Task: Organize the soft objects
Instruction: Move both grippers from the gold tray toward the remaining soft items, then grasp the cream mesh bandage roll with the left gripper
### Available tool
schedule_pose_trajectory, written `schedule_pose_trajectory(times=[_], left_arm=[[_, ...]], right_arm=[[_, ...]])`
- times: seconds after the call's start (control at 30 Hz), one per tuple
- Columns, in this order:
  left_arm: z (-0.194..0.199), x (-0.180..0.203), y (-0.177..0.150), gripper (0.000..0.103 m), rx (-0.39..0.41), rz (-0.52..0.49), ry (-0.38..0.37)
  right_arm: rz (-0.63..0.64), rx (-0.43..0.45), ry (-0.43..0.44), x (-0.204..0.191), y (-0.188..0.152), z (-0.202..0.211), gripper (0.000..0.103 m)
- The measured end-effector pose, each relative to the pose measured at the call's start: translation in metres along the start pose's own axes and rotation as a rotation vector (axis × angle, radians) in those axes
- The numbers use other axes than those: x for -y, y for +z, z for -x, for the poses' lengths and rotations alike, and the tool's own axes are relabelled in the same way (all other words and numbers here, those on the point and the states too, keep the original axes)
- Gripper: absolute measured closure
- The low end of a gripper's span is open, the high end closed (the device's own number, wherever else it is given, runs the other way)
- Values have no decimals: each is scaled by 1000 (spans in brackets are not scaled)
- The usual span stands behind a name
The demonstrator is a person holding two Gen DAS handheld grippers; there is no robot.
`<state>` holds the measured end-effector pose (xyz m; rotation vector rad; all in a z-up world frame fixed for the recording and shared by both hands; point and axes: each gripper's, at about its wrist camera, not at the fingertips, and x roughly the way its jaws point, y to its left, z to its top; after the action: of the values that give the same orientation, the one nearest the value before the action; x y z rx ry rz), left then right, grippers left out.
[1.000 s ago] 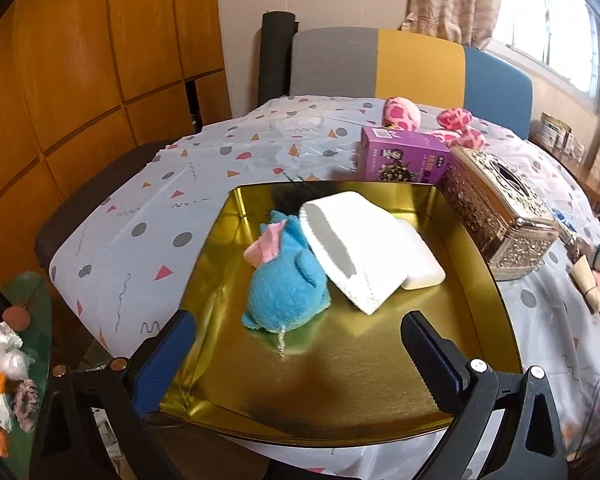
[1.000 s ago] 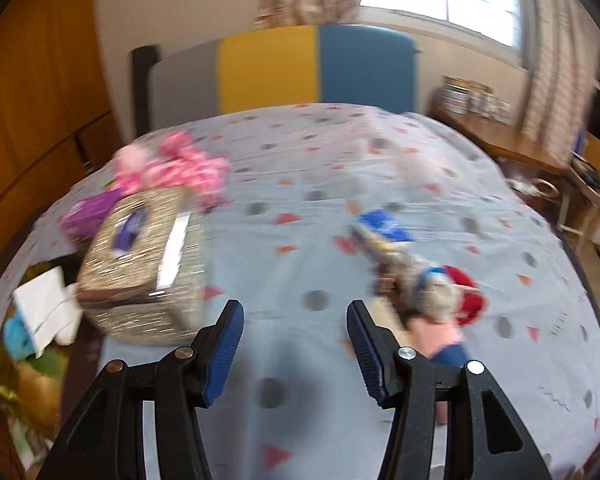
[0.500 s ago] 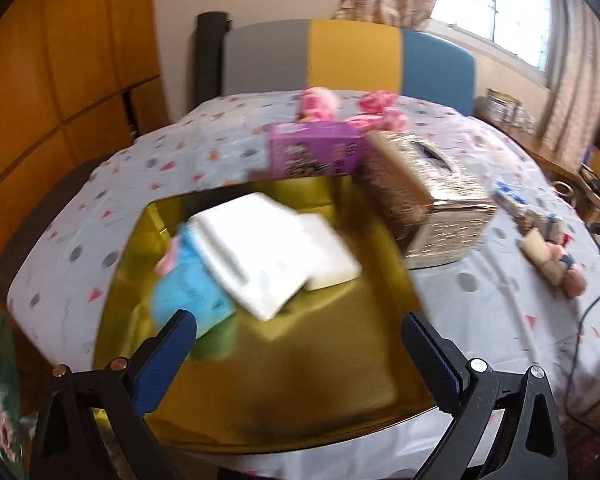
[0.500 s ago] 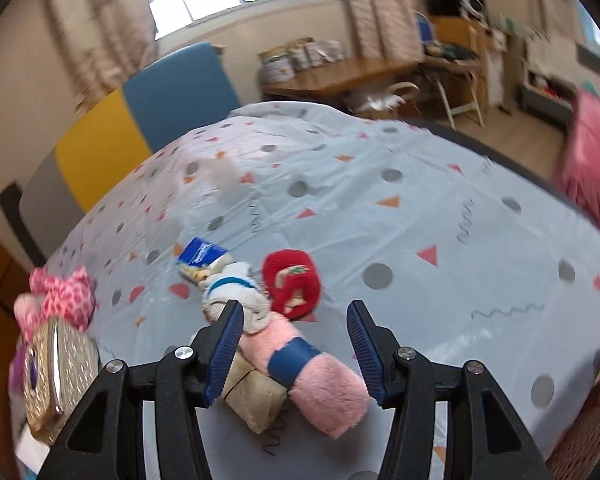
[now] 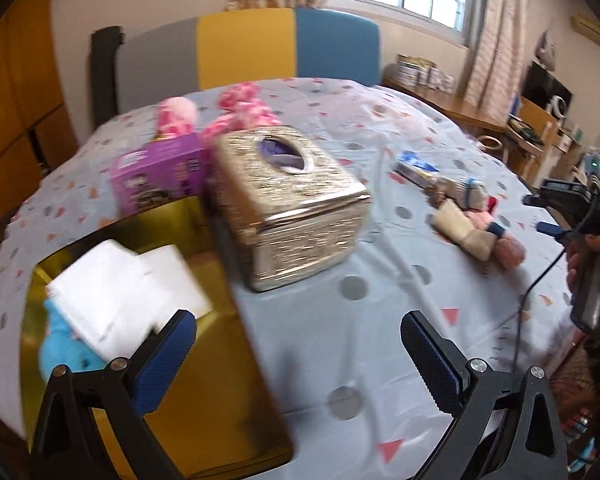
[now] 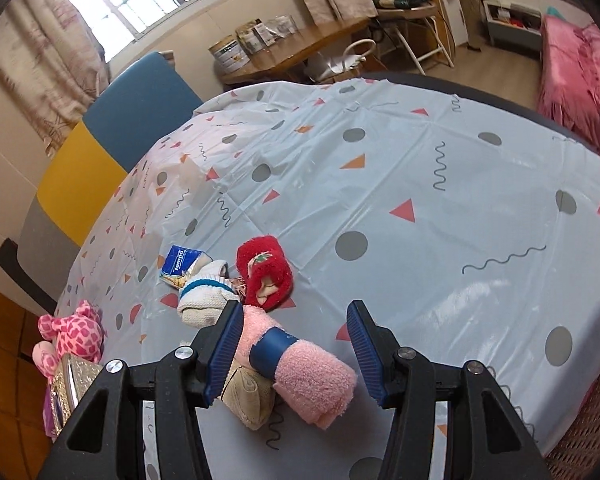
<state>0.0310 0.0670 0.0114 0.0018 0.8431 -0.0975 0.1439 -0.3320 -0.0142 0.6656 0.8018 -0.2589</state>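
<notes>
Right gripper (image 6: 292, 344) is wide open with nothing in it, hovering right over the pink rolled towel (image 6: 300, 372) that sits in a little pile with a white sock (image 6: 204, 300) and a red sock (image 6: 266, 272) near the table's (image 6: 420, 200) front edge. Left gripper (image 5: 300, 352) is open and empty too, above the table edge between the gold tray (image 5: 220, 400) and the tissue box (image 5: 288, 204).

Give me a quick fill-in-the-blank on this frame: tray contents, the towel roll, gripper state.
1. The blue plush toy lies in the ____ tray.
2. The band around the rolled pink towel is ____ in colour.
3. The right hand-held gripper has its jaws ____, holding nothing.
4. The ornate tissue box sits on the tablecloth beside a ____ carton.

Missing words: gold; blue; open; purple
</notes>
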Motion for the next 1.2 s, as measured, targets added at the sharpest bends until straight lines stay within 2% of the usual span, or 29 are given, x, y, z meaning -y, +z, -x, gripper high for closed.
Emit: schedule_pose_trajectory(times=[0.17, 0.33, 0.5, 0.63, 0.73, 0.9, 1.1, 1.2], left_arm=[[-18, 36, 17, 0, -32, -47, -92], [-47, 76, 33, 2, -73, -105, -144], [-91, 111, 48, 15, -188, -73, -251], [-123, 142, 58, 26, -252, -54, -291], [-141, 163, 66, 27, -288, -37, -320], [-163, 193, 82, 26, -324, -7, -341], [-194, 218, 94, 25, -362, 28, -299], [-207, 226, 95, 24, -381, -1, -274]], right_arm=[[-11, -11, 9, 1, 0, -2, 49], [-15, -16, 24, 0, 0, -1, 49], [-22, -24, 39, 1, 0, -2, 49], [-34, -34, 51, 2, 1, -3, 49], [-43, -45, 63, 2, 1, -5, 49], [-42, -55, 87, 1, 2, -6, 48], [-52, -72, 116, 1, 2, -8, 48], [-56, -84, 128, 1, 1, -9, 48]])
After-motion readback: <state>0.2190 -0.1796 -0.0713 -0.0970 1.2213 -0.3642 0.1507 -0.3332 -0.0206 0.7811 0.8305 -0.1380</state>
